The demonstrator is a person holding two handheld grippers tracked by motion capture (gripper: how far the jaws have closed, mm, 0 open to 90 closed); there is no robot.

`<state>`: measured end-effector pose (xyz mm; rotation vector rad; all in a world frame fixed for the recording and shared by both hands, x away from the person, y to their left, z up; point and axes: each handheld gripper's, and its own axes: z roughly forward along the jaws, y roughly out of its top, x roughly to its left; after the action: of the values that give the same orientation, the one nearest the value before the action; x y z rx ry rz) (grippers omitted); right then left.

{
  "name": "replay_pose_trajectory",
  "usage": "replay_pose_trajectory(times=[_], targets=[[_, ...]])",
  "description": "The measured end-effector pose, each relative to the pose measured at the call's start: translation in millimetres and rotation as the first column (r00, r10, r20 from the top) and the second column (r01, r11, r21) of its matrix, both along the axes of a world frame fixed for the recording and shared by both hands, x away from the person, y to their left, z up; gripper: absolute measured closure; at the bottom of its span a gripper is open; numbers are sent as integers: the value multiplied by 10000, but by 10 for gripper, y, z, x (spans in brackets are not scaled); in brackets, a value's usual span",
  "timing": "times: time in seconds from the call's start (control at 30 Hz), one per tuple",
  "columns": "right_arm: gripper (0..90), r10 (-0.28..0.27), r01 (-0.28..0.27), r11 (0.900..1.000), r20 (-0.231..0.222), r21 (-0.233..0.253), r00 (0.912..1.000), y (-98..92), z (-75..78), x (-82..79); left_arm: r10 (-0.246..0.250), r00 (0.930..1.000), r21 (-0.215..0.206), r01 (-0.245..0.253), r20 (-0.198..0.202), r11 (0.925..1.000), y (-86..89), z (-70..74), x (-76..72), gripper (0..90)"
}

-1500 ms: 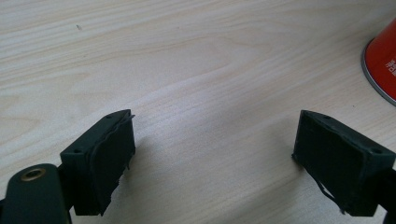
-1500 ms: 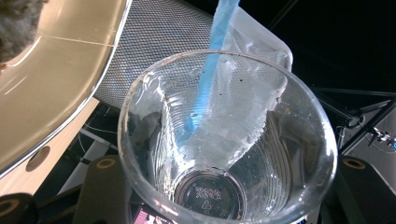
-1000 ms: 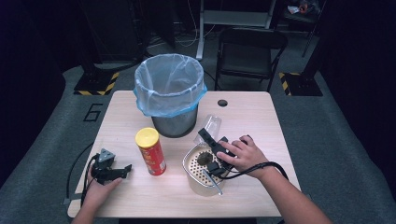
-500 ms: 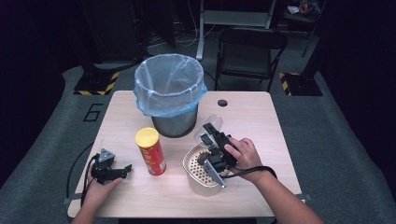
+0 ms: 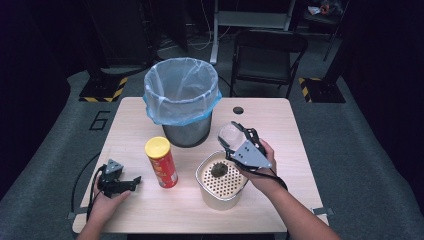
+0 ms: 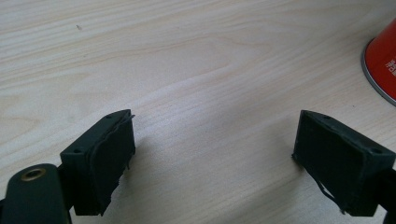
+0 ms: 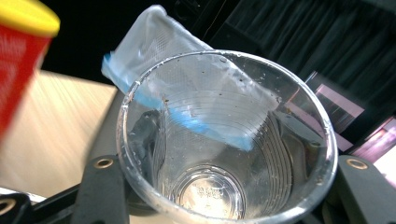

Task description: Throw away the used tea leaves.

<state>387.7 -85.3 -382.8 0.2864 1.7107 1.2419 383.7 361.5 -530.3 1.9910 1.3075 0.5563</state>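
Observation:
My right gripper is shut on a clear plastic cup, held lifted above the table beside the bin. In the right gripper view the cup looks empty, with a few dark specks on its wall, its mouth facing the camera. Below it stands a white perforated strainer bowl with a dark clump inside. My left gripper rests open on the table at the front left; its pads stand wide apart over bare wood.
A grey bin with a blue liner stands at the table's back middle. A red chips can with a yellow lid is upright left of the strainer; its base shows near the left gripper. A folding chair is behind the table.
The right gripper has lifted the cup up from the strainer and turned it, mouth now facing back toward the hand. The left gripper has stayed put.

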Motion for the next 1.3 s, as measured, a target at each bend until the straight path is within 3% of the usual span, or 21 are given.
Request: replay_pose_trajectory(times=[0.03,0.07,0.1,0.13,0.17,0.2,0.23,0.3,0.33,0.37,0.4,0.43,0.53,0.6,0.63,0.67,0.7,0.8,0.93,1.13,1.3], targets=[[383,0,0,10000,0,0,10000,0,0,0,1,10000,-1,-1,-1,10000,0,0,0,122],[384,166,-106,9966,-730,818,9972,-35,22,39,1,10000,-1,-1,0,10000,0,0,0,122],[384,166,-106,9966,-730,818,9972,-35,22,39,1,10000,-1,-1,0,10000,0,0,0,122],[384,363,-228,9932,-1175,1146,9924,-56,36,58,1,10000,0,-1,1,10000,0,0,0,122],[383,875,-412,9783,-2245,2031,9705,-97,62,99,-4,10000,6,4,-1,10000,0,0,0,122],[382,1043,-461,9720,-2473,2303,9633,-112,73,118,2,10000,1,-2,3,10000,0,0,0,122],[382,1043,-461,9720,-2473,2303,9633,-112,73,118,2,10000,1,-2,3,10000,0,0,0,122],[375,1611,-628,9529,-3197,2968,9337,-154,96,156,3,10000,-4,-3,1,10000,0,0,0,122],[371,2022,-632,9342,-3752,3511,9046,-178,116,183,4,10000,-4,-4,3,10000,0,0,0,122],[371,2022,-632,9342,-3752,3511,9046,-178,116,183,4,10000,-4,-4,3,10000,0,0,0,122],[371,2164,-669,9279,-3838,3667,8977,-189,124,197,1,10000,-2,-1,4,10000,0,0,0,122],[371,2473,-702,9153,-4158,3966,8752,-199,139,212,-1,10000,0,1,0,10000,0,0,0,122],[373,2990,-814,8947,-4535,4392,8396,-219,158,238,5,10000,-2,-5,2,10000,0,0,0,122],[374,3159,-860,8908,-4721,4462,8230,-223,169,250,-3,10000,6,3,1,10000,0,0,0,122],[375,3163,-959,8971,-4757,4312,8208,-222,176,261,-1,10000,2,1,-4,10000,0,0,0,122],[376,3190,-955,9016,-4993,4218,8056,-218,188,259,-4,10000,0,4,0,10000,0,0,0,122],[376,3190,-955,9016,-4993,4218,8056,-218,188,259,-4,10000,0,4,0,10000,0,0,0,122],[378,3287,-998,9040,-5265,4157,7841,-207,221,259,2,10000,-4,-2,-1,10000,0,0,0,122],[379,3204,-1043,9133,-5363,3937,7809,-182,294,248,-1,10000,2,1,-1,10000,0,0,0,122],[378,2992,-1111,9255,-5192,3620,8006,-117,575,212,2,10000,-2,-2,25,10000,0,-2,0,122],[379,2833,-907,9292,-5328,3584,7974,-85,791,272,25,9999,-36,-24,105,10000,0,-8,3,122]])
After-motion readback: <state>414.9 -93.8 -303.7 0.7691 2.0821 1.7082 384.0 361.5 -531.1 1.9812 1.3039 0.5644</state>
